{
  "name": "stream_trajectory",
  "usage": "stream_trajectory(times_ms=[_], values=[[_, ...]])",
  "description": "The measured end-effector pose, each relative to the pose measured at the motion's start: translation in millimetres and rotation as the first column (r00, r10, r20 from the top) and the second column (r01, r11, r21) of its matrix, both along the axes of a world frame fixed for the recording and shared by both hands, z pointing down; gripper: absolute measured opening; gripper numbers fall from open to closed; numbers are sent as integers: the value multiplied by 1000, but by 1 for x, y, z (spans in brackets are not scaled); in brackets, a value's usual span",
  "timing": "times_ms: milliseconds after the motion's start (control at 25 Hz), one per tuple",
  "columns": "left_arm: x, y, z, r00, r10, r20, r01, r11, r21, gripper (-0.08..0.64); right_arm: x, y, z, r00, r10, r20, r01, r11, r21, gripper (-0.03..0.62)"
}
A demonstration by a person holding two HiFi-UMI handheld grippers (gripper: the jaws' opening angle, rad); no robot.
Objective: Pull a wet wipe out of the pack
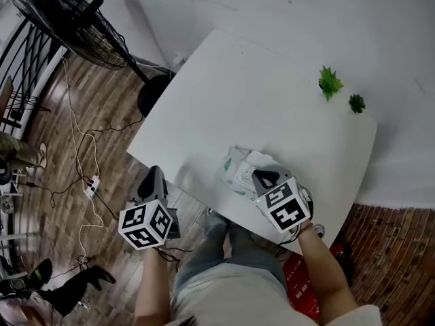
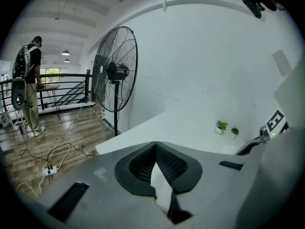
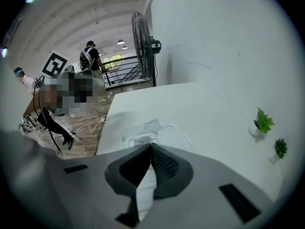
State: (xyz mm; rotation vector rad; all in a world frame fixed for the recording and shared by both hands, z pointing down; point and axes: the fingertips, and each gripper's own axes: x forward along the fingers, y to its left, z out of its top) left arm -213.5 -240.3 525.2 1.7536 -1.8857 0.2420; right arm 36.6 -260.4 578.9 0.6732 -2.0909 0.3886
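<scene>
Right claw (image 3: 151,146) pinched together at white-green soft plastic wipe pack (image 3: 141,133) on white worktop (image 3: 190,104), probably nipping a wipe; left claw (image 2: 156,144) closed, empty, held clear.

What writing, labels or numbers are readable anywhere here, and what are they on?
No text can be read.
Wipe pack: green print, too blurred to read.
Marker cubes on the left gripper and right gripper: black-and-white square patterns, no letters or numbers.
</scene>
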Motion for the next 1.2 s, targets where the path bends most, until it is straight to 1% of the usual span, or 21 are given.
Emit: stream_trajectory(times_ms=[240, 720, 960, 1200], values=[[4, -4, -6, 1000, 14, -14, -14, 1000, 21, 5, 2, 0, -18, 999, 32, 3, -32, 999, 20, 6], [13, -22, -19, 997, 59, -51, -54, 995, 80, 5, 10, 2, -45, 996, 92, 14, -93, 992, 88, 6], [24, -33, -26, 992, 117, -52, -112, 989, 98, 5, 12, 10, -59, 988, 138, 69, -145, 983, 109, 6], [37, -41, -32, 981, 190, -34, -185, 977, 106, 5, 11, 20, -73, 974, 183, 131, -200, 971, 132, 6]])
